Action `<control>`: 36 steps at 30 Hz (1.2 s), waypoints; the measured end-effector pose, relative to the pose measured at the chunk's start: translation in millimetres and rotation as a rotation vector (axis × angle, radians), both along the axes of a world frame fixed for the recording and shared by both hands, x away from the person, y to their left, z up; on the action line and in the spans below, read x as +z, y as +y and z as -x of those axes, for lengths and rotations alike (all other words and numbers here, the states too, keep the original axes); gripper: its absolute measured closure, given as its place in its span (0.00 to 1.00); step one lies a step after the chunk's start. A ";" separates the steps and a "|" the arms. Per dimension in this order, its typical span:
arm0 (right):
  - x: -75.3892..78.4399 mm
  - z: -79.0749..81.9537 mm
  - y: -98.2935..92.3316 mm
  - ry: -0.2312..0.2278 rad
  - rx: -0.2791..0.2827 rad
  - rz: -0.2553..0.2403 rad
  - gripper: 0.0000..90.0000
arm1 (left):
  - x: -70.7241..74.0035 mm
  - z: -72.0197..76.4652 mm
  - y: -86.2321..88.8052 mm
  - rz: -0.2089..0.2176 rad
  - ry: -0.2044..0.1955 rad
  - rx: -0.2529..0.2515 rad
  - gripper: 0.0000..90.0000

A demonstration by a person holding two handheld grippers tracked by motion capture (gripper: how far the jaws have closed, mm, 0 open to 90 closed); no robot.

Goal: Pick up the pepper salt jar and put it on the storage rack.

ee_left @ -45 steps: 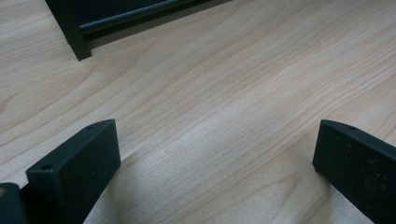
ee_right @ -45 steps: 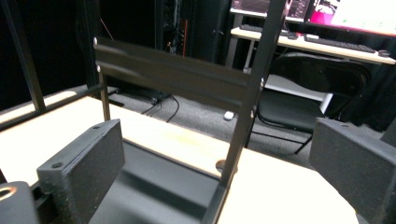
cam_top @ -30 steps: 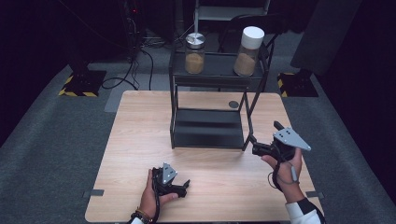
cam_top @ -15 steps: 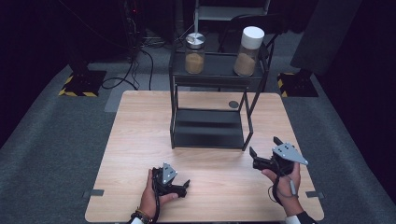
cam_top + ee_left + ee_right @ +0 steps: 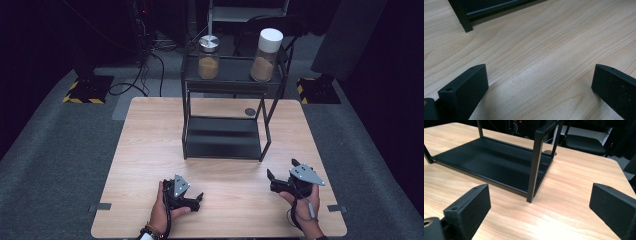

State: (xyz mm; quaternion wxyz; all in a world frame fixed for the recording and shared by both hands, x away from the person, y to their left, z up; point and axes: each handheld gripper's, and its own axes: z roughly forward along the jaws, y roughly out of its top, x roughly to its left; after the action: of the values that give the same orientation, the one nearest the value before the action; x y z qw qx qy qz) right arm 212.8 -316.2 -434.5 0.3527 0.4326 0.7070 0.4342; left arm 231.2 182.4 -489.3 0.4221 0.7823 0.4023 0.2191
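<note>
A black two-tier metal rack (image 5: 223,137) stands at the middle of the wooden table (image 5: 150,150). On its top shelf are a jar with a metal lid (image 5: 209,60) and a taller jar with a white lid (image 5: 266,55), both holding brown grains. My left gripper (image 5: 197,200) rests near the front edge, open and empty, its jaws (image 5: 539,75) wide over bare wood short of a rack leg (image 5: 465,22). My right gripper (image 5: 282,169) sits low at the front right, open and empty, facing the rack's near right post (image 5: 534,170).
A small dark round disc (image 5: 250,112) lies on the table behind the rack. A chair (image 5: 584,143) stands beyond the far edge. Cables (image 5: 145,75) and yellow-black striped bases (image 5: 85,92) lie on the grey floor around the table.
My right gripper has pulled back from beside the rack's right post toward the front edge and sunk lower. The left gripper has stayed put.
</note>
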 end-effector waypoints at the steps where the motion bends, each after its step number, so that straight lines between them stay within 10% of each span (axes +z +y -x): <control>1: -1.8 0.4 -0.4 0.004 -0.001 -0.003 0.04 | 0.0 0.0 0.0 0.000 0.000 0.000 0.01; 36: -50.3 13.8 -10.2 0.177 -0.044 0.011 0.04 | 0.0 0.0 0.0 0.000 0.000 0.000 0.01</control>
State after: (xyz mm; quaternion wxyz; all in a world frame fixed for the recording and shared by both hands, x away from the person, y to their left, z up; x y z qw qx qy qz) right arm 199.0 -326.4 -484.9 0.3008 0.4828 0.7281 0.3826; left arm 231.2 182.4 -489.3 0.4221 0.7823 0.4023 0.2190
